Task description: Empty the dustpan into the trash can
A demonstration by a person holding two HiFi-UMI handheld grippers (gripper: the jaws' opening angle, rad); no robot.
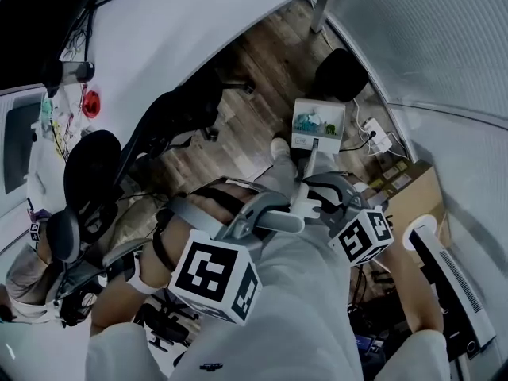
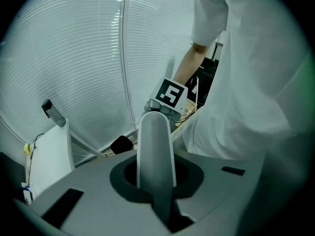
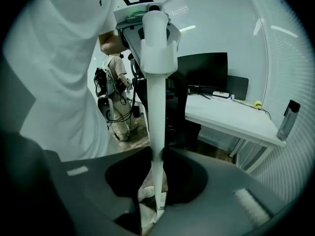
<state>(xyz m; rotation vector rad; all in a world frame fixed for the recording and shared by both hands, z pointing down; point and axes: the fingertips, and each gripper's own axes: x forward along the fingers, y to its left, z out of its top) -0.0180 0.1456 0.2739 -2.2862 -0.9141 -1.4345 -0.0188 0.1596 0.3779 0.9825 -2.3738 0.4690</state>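
Left tongs (image 2: 157, 191): we see the jaws drawn narrow, clamped on the broad rounded top end of the handle (image 2: 156, 146).
Right tongs (image 3: 158, 181): we find these closed as well, set a little wider, gripping the slim white shaft of the same handle, farther down than the left tongs and nearer the pan.
Handle line: it runs from the left tongs through the right tongs and on to the pan.
Dustpan (image 1: 317, 124): we place it beyond the tips of the right tongs, at the far end of the handle, with its open side facing up over the wooden floor (image 1: 254, 70). We cannot tell whether it touches the floor.
Load: teal and white scraps (image 1: 309, 121) lie inside the pan. From the right tongs' own view we see crumpled white paper (image 3: 146, 196) just below the jaws.
Trash can (image 1: 341, 74): we take the dark round container for it. It stands past the dustpan, farther from both tongs, apart from the pan and near a table leg (image 1: 319, 10).
Left of the left tongs: a black office chair (image 1: 178, 113), and well beyond it a second person (image 1: 32, 284).
Right of the right tongs: a cardboard box (image 1: 413, 193), with a white power strip (image 1: 373, 133) on the floor just right of the dustpan.
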